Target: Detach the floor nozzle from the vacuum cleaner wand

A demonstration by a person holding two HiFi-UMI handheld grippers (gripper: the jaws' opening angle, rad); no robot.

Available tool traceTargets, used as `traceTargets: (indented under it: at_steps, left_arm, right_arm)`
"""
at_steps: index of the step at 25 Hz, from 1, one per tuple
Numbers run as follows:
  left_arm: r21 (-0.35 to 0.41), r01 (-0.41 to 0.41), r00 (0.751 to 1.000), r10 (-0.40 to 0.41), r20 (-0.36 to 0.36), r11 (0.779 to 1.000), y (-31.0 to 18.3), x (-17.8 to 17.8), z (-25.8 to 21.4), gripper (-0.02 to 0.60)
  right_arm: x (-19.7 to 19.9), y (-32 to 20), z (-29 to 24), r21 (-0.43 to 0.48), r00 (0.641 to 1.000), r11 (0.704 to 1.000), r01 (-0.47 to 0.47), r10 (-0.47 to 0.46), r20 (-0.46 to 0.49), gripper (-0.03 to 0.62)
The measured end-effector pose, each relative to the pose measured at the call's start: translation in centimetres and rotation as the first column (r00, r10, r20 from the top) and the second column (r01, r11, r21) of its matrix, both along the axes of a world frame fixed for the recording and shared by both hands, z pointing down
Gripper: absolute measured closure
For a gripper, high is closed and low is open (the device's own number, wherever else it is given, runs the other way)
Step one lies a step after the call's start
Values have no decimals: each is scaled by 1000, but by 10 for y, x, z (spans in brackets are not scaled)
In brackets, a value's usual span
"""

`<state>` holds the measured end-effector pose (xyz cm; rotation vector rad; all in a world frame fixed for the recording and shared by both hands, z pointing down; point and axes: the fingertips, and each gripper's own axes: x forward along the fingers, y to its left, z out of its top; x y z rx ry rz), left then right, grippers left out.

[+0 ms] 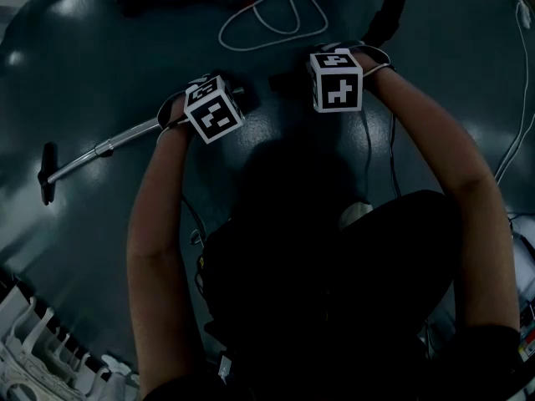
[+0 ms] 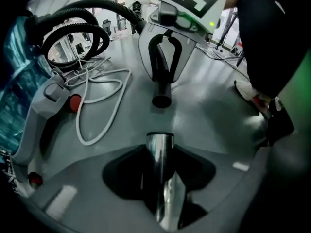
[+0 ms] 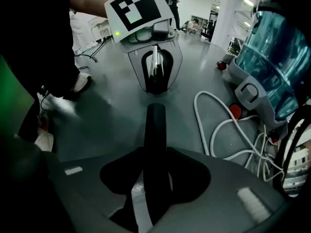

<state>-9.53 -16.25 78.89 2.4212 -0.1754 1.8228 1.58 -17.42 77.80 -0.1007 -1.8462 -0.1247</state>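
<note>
Left tongs grip the chrome wand; right tongs grip a black tube; we see their open ends apart.

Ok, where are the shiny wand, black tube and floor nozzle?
shiny wand (image 2: pixel 159 152), left gripper view, just below its open end
black tube (image 3: pixel 155 130), right gripper view, mid-shaft
floor nozzle (image 1: pixel 48 174), head view, middle of its dark bar

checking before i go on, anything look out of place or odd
The metal wand and black tube are apart, open ends facing across a gap. The white cord lies in loose loops on the floor.
</note>
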Motion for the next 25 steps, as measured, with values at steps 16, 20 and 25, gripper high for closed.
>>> traceTargets:
  at_steps: [16,20,25]
  left_arm:
    - [79,30,1000,-30,1,996,-23,15,3,405]
    - [54,193,966,-180,-184,980,-40,28,-14,396]
    - [42,206,949,-189,-253,978,-42,43,-30,339]
  right_arm:
    - [-20,-22,-7,95,996,995,3,-11,83,456]
    - [-23,-39,-18,54,980,989,-139,129,148,452]
    - [-17,-40,-22,50,981,989,-136,127,145,446]
